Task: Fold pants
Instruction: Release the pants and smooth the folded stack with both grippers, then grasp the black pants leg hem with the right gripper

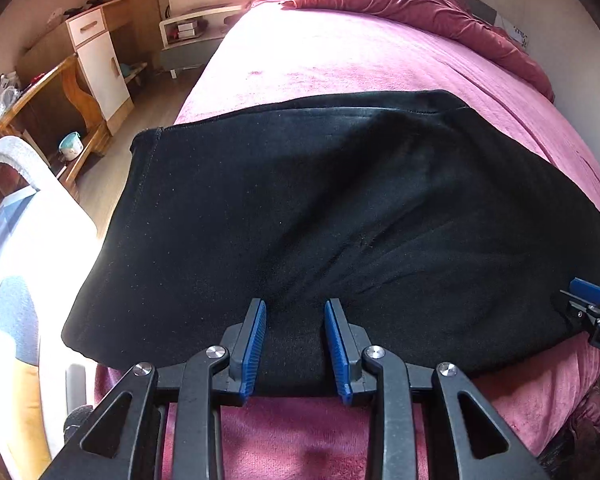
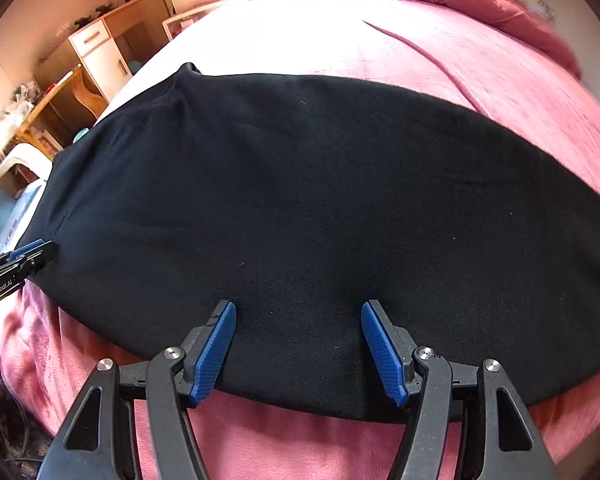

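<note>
Black pants [image 1: 320, 208] lie spread flat across the pink bed [image 1: 340, 60]; they also fill the right wrist view [image 2: 320, 200]. My left gripper [image 1: 295, 308] is open, its blue pads over the near edge of the pants, nothing pinched between them. My right gripper [image 2: 298, 308] is open wider, also over the near edge of the pants. The right gripper shows at the right edge of the left wrist view [image 1: 592, 304]. The left gripper shows at the left edge of the right wrist view [image 2: 24, 258].
A crumpled red quilt [image 1: 420, 4] lies at the head of the bed. Left of the bed stand a wooden desk with a white cabinet [image 1: 96, 52], a white nightstand [image 1: 192, 36] and a white chair [image 1: 16, 168]. The bed's near edge [image 1: 300, 440] is below the grippers.
</note>
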